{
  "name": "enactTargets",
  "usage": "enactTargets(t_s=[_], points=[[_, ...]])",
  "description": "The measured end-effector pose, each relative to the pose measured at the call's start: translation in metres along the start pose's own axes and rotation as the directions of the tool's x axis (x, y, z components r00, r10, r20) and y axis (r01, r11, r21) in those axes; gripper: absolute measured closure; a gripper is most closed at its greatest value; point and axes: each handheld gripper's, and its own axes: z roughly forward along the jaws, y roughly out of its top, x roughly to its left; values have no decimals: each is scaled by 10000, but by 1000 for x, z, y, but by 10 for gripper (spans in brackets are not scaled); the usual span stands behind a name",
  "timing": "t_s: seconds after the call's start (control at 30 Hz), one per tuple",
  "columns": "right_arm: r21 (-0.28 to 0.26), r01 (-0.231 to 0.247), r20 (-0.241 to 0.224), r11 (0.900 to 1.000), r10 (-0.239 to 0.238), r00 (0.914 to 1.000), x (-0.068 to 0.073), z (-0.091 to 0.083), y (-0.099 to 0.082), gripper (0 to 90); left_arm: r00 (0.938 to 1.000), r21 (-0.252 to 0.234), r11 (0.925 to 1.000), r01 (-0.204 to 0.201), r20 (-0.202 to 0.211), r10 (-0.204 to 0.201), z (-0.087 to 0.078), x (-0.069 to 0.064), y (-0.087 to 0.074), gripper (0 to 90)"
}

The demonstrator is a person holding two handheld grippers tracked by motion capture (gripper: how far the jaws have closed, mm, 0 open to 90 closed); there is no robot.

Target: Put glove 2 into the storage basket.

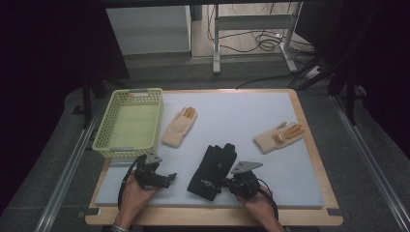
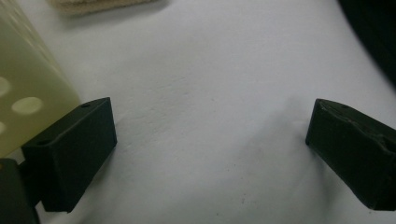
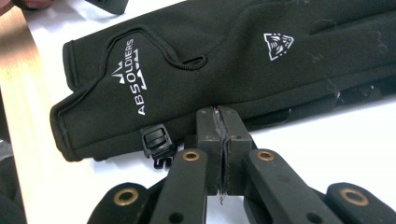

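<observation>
Just beyond the right gripper [image 3: 219,116] shut jaws, black glove [image 3: 224,60].

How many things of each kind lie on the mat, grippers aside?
Beige gloves: 2
Black gloves: 1 stack; how many are in it I can't tell
Basket: 1
Total: 4

Black glove [image 1: 212,169] lies flat near the mat's front edge

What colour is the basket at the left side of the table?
The basket is pale yellow-green with round holes in its walls, best seen in the high view.
</observation>
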Motion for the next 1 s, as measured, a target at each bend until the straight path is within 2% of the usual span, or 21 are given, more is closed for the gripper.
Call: enactTargets(t_s=[0.33,0.57,1.0], points=[[-41,64,158,10000,-63,9999,3,15,12,870,10000,-16,10000,5,76,-5,0,1,-1,23],[-78,136,349,9999,-133,9993,4,25,20,870,9992,-85,9997,-243,319,246,-3,6,-3,55],[-123,456,582,9989,-448,9973,3,45,38,870,9992,-65,9996,-277,299,279,-3,6,-3,54]])
